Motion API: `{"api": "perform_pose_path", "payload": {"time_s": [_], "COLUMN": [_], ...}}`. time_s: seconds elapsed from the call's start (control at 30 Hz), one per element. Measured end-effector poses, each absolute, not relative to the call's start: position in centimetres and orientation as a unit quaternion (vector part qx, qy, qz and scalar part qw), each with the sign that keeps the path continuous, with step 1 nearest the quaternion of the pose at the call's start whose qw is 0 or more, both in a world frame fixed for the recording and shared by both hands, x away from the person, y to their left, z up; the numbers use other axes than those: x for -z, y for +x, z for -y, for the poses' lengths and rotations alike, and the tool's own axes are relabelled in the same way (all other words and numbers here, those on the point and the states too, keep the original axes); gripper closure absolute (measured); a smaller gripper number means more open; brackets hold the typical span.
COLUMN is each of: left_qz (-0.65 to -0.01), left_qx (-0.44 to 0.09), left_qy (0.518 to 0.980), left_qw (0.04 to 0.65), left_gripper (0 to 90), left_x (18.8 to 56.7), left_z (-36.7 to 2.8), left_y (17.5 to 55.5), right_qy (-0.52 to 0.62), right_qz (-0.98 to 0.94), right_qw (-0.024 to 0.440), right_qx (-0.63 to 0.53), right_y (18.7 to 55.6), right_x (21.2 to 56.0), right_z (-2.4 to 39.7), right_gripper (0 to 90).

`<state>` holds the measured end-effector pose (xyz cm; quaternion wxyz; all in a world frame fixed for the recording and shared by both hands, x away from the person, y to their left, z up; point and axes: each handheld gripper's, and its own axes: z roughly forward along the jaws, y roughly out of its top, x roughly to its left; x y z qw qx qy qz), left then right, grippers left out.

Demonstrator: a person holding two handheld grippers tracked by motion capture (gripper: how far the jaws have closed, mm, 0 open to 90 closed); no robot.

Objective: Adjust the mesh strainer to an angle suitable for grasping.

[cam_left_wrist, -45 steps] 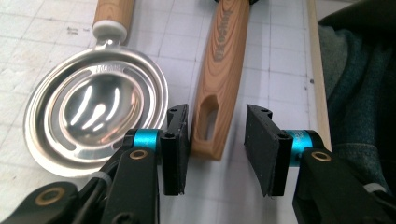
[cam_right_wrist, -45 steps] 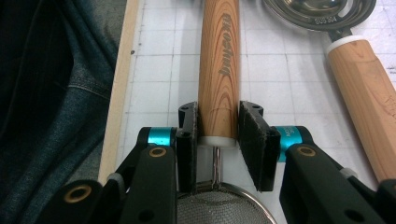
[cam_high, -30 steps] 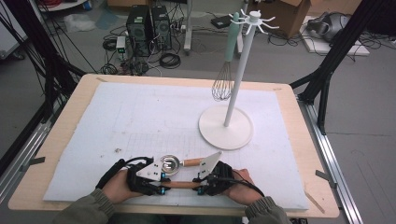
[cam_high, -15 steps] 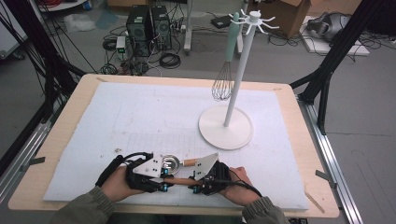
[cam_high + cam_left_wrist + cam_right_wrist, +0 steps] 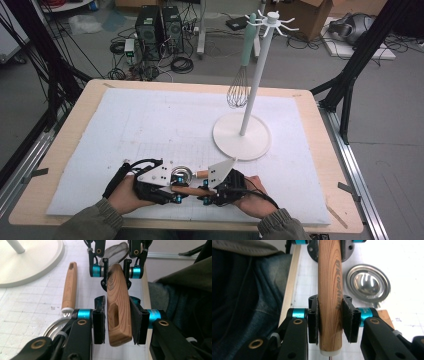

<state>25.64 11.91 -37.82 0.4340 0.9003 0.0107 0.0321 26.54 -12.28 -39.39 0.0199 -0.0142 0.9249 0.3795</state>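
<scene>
Left gripper (image 5: 167,192) and right gripper (image 5: 212,192) face each other tip to tip, each held level in one hand. Both pairs of jaws are closed on the same wooden handle (image 5: 118,305); the left jaws have just opened slightly.

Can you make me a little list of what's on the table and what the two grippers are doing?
left gripper: shut on one end of the wooden handle
right gripper: shut on the handle's other end
metal scoop: lies on the white mat, beside the grippers
stand: white, upright, farther back on the mat
whisk: hangs from the stand
</scene>
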Motion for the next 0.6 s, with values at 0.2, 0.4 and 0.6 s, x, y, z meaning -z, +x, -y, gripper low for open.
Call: {"api": "perform_pose_path", "payload": {"time_s": [0.2, 0.4, 0.6], "left_qz": [-0.010, -0.022, -0.025], "left_qx": [-0.037, -0.041, -0.041], "left_qy": [0.899, 0.896, 0.893], "left_qw": [0.437, 0.441, 0.448], "left_gripper": [70.6, 70.7, 70.7], "left_x": [37.3, 36.9, 36.5], "left_z": [-12.2, -12.2, -12.2], "left_y": [25.4, 25.5, 25.5], "right_qy": [-0.011, -0.005, -0.005], "right_qz": [-0.919, -0.919, -0.916], "right_qw": [0.010, 0.036, 0.051], "right_qx": [-0.394, -0.393, -0.399], "right_y": [26.7, 26.4, 26.2], "right_x": [39.1, 38.9, 38.5], "right_z": [12.3, 12.1, 12.4], "right_gripper": [70.1, 67.4, 69.9]}}
